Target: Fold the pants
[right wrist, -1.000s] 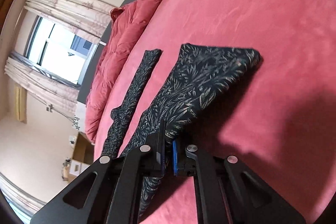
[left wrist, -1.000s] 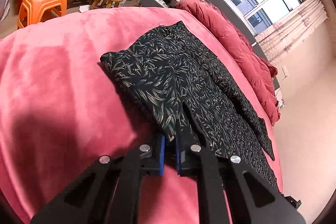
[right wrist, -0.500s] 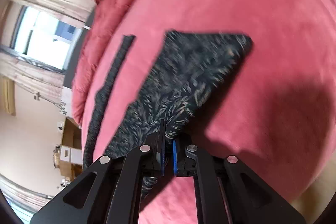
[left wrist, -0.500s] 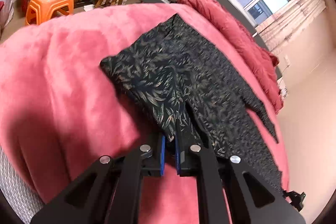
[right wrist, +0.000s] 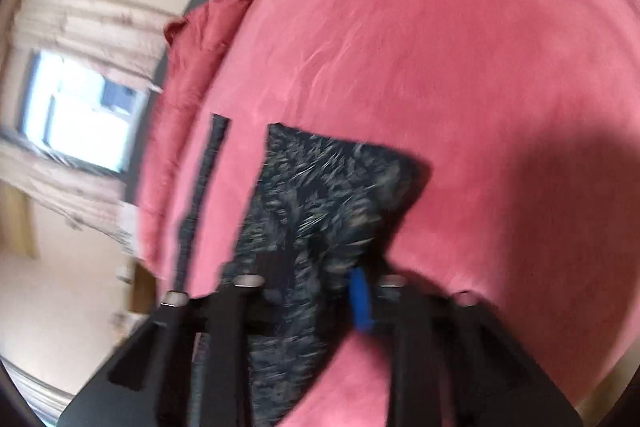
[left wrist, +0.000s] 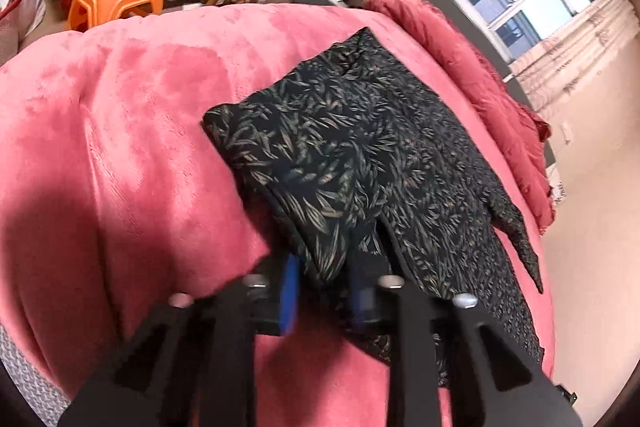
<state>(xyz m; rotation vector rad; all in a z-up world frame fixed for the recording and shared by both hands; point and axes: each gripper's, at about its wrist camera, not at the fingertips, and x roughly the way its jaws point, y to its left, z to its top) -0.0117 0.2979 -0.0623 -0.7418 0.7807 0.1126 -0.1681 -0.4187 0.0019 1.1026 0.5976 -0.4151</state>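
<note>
Fingers spread on both sides, left fingers [left wrist: 289, 291] and right fingers [right wrist: 360, 301] straddling the near edge of the pants [left wrist: 360, 155] folded on the bed [left wrist: 120, 131]: draw straight back without snagging cloth.

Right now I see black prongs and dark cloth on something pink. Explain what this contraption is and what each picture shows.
No robot here: a person holds a two-finger gripper in each hand, with a wide-angle camera on each looking along its fingers. One picture is from the left gripper, the other, blurred, from the right gripper. The dark leaf-print pants lie on a bed with a pink blanket, a red quilt bunched beyond. Both grippers stand open around the cloth's near edge, not clamped on it.
</note>
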